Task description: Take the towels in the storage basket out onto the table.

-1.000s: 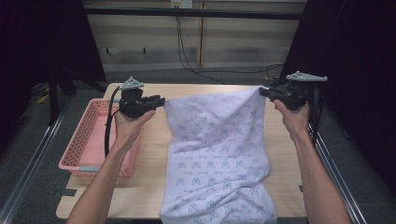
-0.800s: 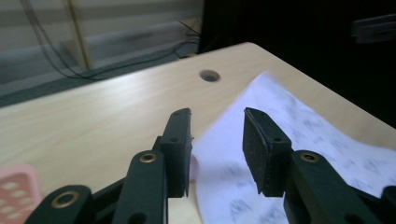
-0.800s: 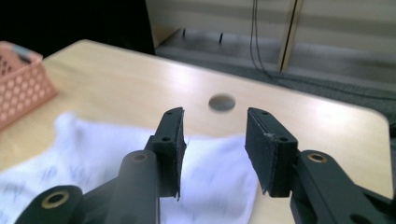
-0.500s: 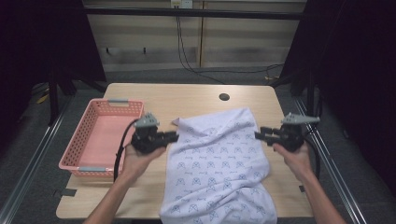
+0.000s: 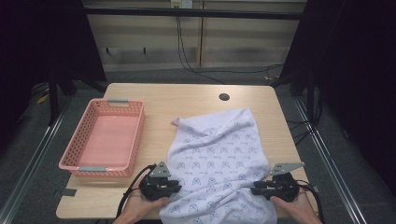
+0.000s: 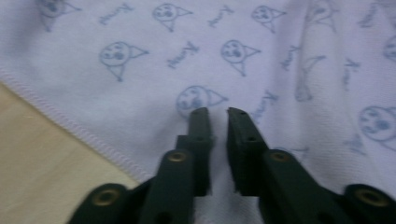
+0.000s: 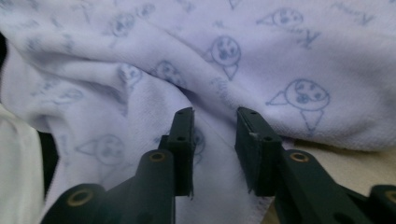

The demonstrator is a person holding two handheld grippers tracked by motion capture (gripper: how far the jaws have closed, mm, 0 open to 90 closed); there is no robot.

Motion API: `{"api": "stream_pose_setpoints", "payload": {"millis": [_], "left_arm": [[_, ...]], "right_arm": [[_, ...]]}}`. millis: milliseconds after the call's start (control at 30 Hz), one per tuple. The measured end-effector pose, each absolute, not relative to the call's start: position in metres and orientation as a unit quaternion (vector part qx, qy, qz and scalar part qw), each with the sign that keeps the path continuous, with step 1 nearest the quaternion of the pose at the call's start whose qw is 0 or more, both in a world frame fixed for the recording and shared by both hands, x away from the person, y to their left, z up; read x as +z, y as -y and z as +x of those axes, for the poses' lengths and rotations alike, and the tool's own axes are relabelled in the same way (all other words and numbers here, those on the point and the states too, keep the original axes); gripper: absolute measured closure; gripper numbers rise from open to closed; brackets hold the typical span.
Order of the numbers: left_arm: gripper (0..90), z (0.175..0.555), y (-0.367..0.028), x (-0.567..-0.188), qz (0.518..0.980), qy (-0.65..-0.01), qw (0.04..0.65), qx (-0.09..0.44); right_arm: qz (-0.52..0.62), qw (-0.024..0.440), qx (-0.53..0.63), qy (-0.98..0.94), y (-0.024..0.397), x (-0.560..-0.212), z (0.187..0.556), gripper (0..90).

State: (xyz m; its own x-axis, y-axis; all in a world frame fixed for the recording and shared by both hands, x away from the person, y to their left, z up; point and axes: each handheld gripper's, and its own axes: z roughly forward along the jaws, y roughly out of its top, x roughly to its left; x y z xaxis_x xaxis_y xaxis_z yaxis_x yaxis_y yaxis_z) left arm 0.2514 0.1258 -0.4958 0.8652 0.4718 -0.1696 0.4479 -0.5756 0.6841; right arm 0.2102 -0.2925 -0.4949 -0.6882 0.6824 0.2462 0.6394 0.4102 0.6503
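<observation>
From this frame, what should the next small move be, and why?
Probably draw both tools back off the towel. The left tool and right tool have parted jaws with no cloth pinched, and the towel lies folded toward the near table edge, so the fold looks set down.

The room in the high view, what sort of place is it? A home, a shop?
Probably a lab or test booth set up for recording, not a home. A bare wooden table stands between dark curtains, with loose cables hanging behind, and it holds just a cloth and a pink basket.
</observation>
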Motion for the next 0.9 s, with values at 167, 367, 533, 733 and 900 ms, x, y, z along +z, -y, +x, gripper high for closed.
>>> {"api": "stream_pose_setpoints", "payload": {"millis": [167,367,533,733,900], "left_arm": [[89.4,0.257,-0.131,-0.496,0.886,-0.271,0.375,0.020],[90.0,0.263,-0.150,-0.495,0.877,-0.306,0.370,0.031],[85.3,0.262,-0.164,-0.493,0.871,-0.327,0.361,0.058],[71.1,0.253,-0.148,-0.483,0.860,-0.282,0.424,0.025],[78.6,0.247,-0.131,-0.495,0.890,-0.261,0.374,0.027]], "right_arm": [[0.377,0.038,0.379,-0.844,0.291,-0.496,0.212,61.0],[0.351,0.025,0.354,-0.866,0.290,-0.493,0.196,87.0],[0.308,-0.038,0.350,-0.884,0.288,-0.492,0.188,89.5],[0.284,-0.053,0.386,-0.876,0.290,-0.480,0.178,78.5],[0.337,0.028,0.430,-0.837,0.298,-0.470,0.196,68.4]]}}
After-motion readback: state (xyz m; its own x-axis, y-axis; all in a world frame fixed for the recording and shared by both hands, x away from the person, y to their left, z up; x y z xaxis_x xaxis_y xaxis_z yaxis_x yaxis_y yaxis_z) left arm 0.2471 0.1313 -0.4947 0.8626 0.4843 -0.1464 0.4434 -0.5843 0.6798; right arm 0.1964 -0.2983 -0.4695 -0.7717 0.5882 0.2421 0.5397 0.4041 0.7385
